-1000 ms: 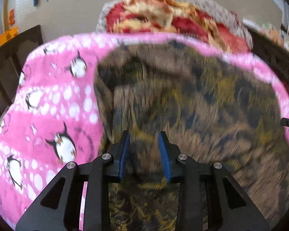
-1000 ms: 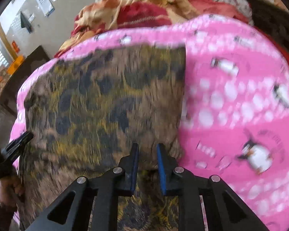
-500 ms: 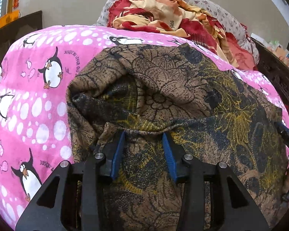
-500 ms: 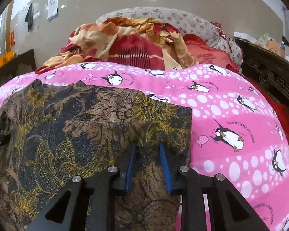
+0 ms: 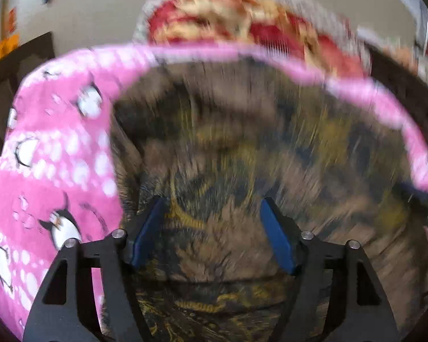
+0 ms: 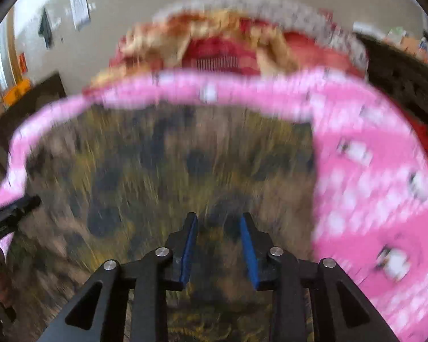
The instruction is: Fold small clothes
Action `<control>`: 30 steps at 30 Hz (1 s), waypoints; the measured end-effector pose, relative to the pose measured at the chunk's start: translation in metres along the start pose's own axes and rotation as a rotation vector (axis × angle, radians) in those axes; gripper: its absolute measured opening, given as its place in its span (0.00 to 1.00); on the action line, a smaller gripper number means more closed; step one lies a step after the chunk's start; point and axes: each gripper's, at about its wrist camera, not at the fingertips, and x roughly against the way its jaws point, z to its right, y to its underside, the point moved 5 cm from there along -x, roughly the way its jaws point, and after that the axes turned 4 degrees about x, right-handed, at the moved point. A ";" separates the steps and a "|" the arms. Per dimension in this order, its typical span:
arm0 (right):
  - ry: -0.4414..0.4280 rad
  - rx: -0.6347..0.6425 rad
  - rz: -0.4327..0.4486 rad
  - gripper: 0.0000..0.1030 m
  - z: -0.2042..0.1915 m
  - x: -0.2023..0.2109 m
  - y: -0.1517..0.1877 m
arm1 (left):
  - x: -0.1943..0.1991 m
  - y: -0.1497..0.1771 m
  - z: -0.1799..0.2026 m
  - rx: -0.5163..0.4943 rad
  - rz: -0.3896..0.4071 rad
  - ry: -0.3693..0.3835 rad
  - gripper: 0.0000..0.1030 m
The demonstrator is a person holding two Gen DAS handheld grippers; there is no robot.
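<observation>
A brown garment with a yellow and dark floral print (image 5: pixel 242 148) lies spread on a pink penguin blanket (image 5: pixel 57 171). It also shows in the right wrist view (image 6: pixel 171 171). My left gripper (image 5: pixel 212 202) is open wide just above the garment's near part, with nothing between its blue pads. My right gripper (image 6: pixel 218 216) is open over the garment's near right part, also empty. Both views are motion-blurred. The left gripper's tip (image 6: pixel 11 213) shows at the left edge of the right wrist view.
The pink blanket (image 6: pixel 371 199) covers a bed. A pile of red and yellow cloth (image 5: pixel 242 20) lies at the far end against a grey patterned pillow (image 6: pixel 271 5). Dark wooden bed frame parts stand at left (image 5: pixel 28 57) and right (image 6: pixel 408 71).
Both grippers have opened and let go of the garment's edge. Both have pulled up and back from the cloth. The garment now lies folded over on the blanket.
</observation>
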 end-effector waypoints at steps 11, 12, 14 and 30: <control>-0.116 0.009 0.051 0.40 -0.054 0.030 0.010 | 0.017 0.022 0.024 0.014 0.000 0.022 0.73; -0.106 0.023 0.015 0.40 -0.059 0.019 0.018 | 0.016 0.021 0.023 0.019 -0.009 0.029 0.76; -0.071 0.044 0.048 0.51 -0.062 0.011 0.028 | 0.014 0.020 0.023 0.017 -0.017 0.044 0.78; 0.006 0.173 -0.027 1.00 -0.082 0.001 0.033 | 0.011 0.020 0.027 -0.009 -0.014 0.019 0.81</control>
